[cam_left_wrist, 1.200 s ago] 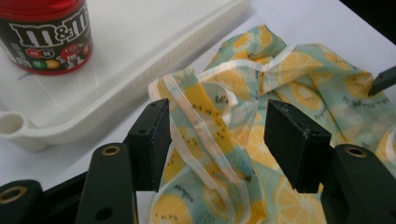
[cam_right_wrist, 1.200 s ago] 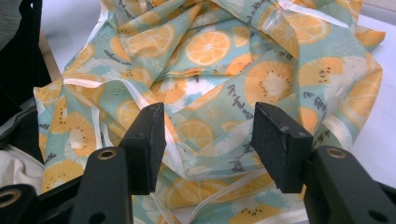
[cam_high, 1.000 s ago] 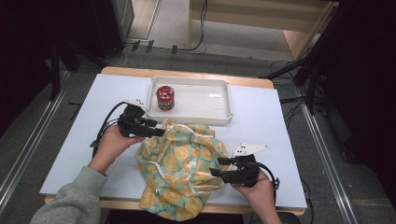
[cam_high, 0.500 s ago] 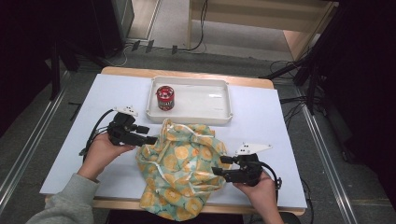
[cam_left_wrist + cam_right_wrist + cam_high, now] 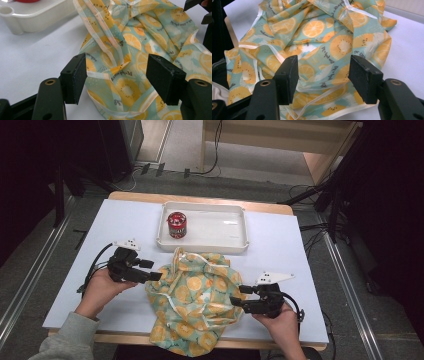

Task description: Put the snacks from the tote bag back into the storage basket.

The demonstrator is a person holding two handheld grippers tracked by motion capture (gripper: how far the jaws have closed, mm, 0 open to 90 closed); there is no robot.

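A crumpled cloth bag (image 5: 195, 295) printed with orange and kiwi slices lies on the white table, its near part hanging over the front edge. My left gripper (image 5: 153, 270) sits at the bag's left edge. Its jaws have just been opening, and in the left gripper view (image 5: 116, 77) a white-hemmed fold of the bag (image 5: 140, 32) lies between the pads untouched. At the bag's right edge, my right gripper (image 5: 238, 297) has also been opening. The cloth (image 5: 317, 27) lies loose between its wide pads (image 5: 323, 77).
A white tray (image 5: 202, 246) stands beyond the bag with a red can (image 5: 176, 224) upright in its left end; its corner (image 5: 37, 15) shows in the left gripper view. Bare table lies left and right of the bag. Cables trail from both grippers.
My left gripper has slid left and toward the person, from the bag's upper left to its left edge. The right hand has stayed in place.
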